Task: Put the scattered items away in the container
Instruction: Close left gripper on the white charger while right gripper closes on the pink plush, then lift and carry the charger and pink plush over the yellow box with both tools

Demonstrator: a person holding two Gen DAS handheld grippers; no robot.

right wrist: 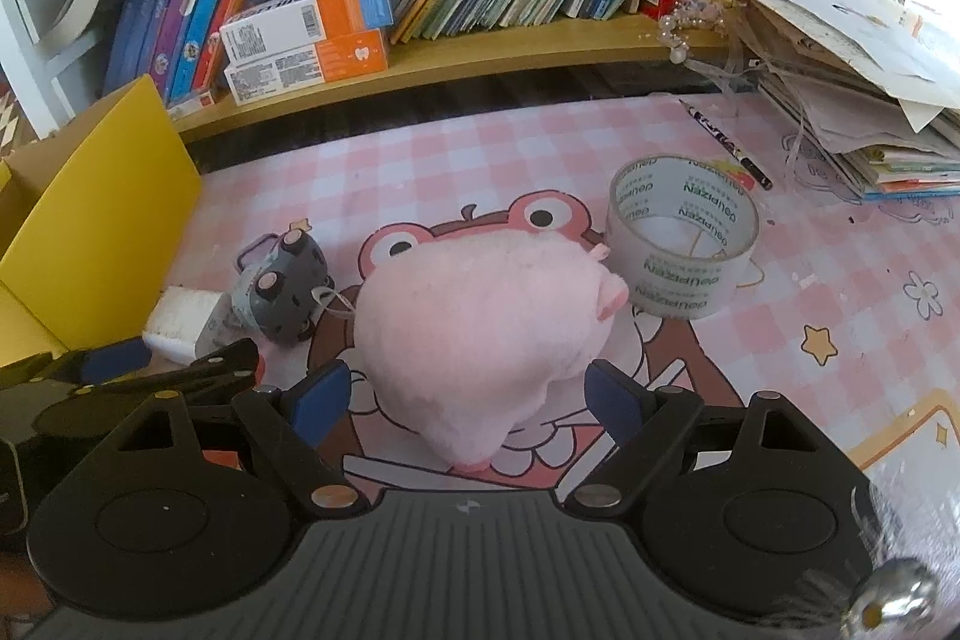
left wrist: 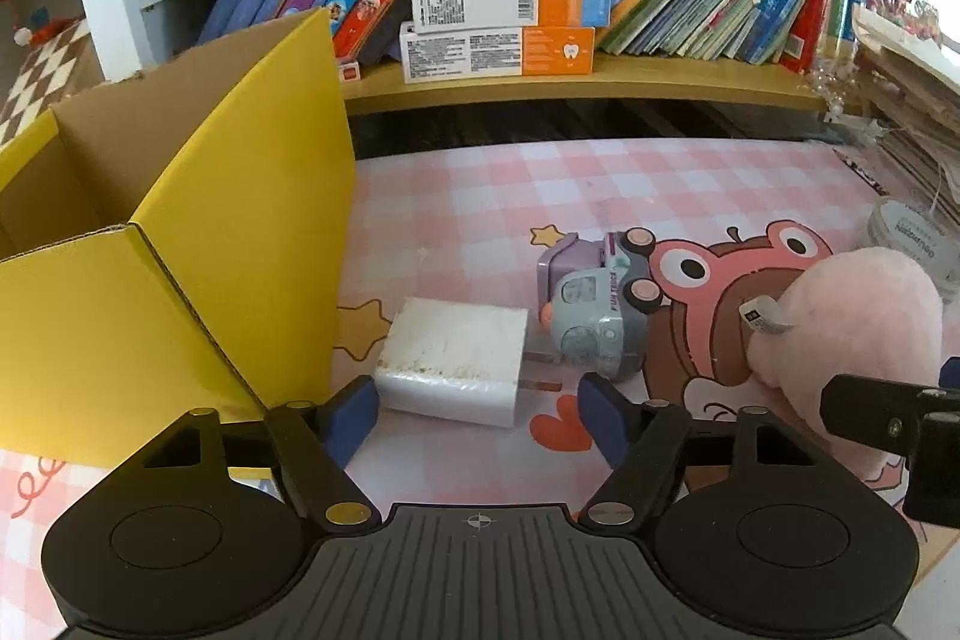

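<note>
Charger block [left wrist: 453,370], white and scuffed, lies on the pink checked table [left wrist: 660,184] just right of the yellow cardboard box [left wrist: 198,244], which stands open at the left edge. Left gripper [left wrist: 480,415] straddles the block: jaws part-way in, left pad touching or nearly touching the block's near-left corner, right pad apart from it, with bare table between. No grip yet.

Toy truck [left wrist: 600,307], grey and purple, lies on its side just right of the charger, close to its prongs. Pink plush toy [right wrist: 480,322] sits further right. Right gripper [right wrist: 462,403] is set about the plush's near end, jaws wide, pads clear of the fur on both sides. Clear tape roll [right wrist: 684,235] stands just right of the plush; a pencil [right wrist: 726,145] lies beyond it, near a heap of papers.

Step in hand, as I judge it: both hands lining up a first pick, charger on the left, plush on the right. Nothing visible in the box, though most of its floor is hidden.

Next move calls for the left jaws to close squarely across the block's flat sides without nudging the truck, then a lift high enough to clear the box's tall flap.
</note>
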